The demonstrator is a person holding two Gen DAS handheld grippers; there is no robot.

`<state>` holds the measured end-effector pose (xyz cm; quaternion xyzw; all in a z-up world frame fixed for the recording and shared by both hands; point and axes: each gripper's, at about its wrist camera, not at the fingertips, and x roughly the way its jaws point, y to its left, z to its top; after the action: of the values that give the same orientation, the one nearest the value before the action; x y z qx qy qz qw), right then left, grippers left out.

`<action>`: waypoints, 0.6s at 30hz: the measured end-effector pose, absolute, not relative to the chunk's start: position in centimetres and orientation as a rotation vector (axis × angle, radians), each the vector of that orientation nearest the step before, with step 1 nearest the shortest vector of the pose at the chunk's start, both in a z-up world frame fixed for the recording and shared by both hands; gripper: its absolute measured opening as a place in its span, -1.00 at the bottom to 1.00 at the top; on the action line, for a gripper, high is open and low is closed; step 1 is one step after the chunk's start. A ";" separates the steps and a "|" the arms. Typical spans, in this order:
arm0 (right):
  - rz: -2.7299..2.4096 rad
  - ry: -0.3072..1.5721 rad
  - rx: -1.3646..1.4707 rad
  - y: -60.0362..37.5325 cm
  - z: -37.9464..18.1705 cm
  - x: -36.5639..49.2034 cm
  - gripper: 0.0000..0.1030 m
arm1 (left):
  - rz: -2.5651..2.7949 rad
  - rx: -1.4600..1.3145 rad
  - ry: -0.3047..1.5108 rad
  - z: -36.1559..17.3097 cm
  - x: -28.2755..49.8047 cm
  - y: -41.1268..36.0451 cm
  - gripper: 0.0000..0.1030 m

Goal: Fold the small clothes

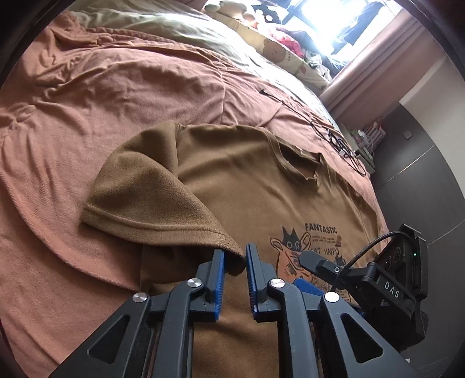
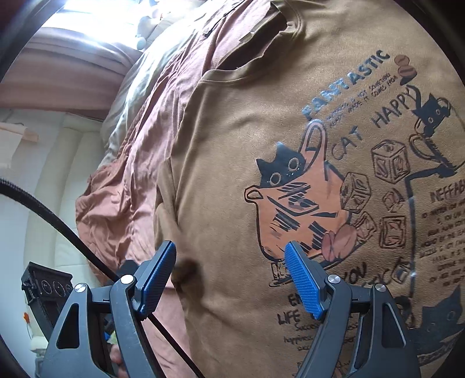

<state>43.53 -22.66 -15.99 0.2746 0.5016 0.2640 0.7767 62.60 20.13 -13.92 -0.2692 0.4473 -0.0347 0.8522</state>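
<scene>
While the left gripper (image 1: 234, 258) has its fingers slightly parted, the hem of the folded-in sleeve (image 1: 151, 203) lies loose between them, not pinched. Over the cat print (image 2: 293, 203), the right gripper (image 2: 229, 256) hangs spread wide and empty. Beneath both, the brown T-shirt (image 1: 247, 174) lies flat on the bed's rust-coloured blanket (image 1: 87, 101).

Rumpled rust-coloured bedspread (image 1: 116, 96), bear-print pillows (image 1: 290, 55), bright window (image 1: 343, 20), dusty-pink curtain (image 1: 386, 64), dark floor (image 1: 421, 174)
</scene>
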 end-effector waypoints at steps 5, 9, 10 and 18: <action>0.589 1.072 0.568 -23.3 -15.4 43.1 0.48 | 0.008 -0.604 0.876 -12.6 60.7 22.0 0.29; 0.627 1.059 0.562 -23.1 -15.9 43.0 0.48 | 0.082 -0.598 0.891 -12.9 60.5 23.8 0.29; 0.632 1.059 0.559 -22.9 -16.2 43.1 0.48 | 0.097 -0.600 0.895 -13.2 60.6 24.2 0.29; 0.673 1.064 0.569 -21.1 -17.7 43.9 0.17 | 0.160 -0.577 0.914 -15.7 61.9 27.0 0.26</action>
<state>43.93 -21.10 -17.73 0.2625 0.4905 0.3105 0.7708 61.93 27.01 -15.75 -0.2743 0.4347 0.0762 0.8544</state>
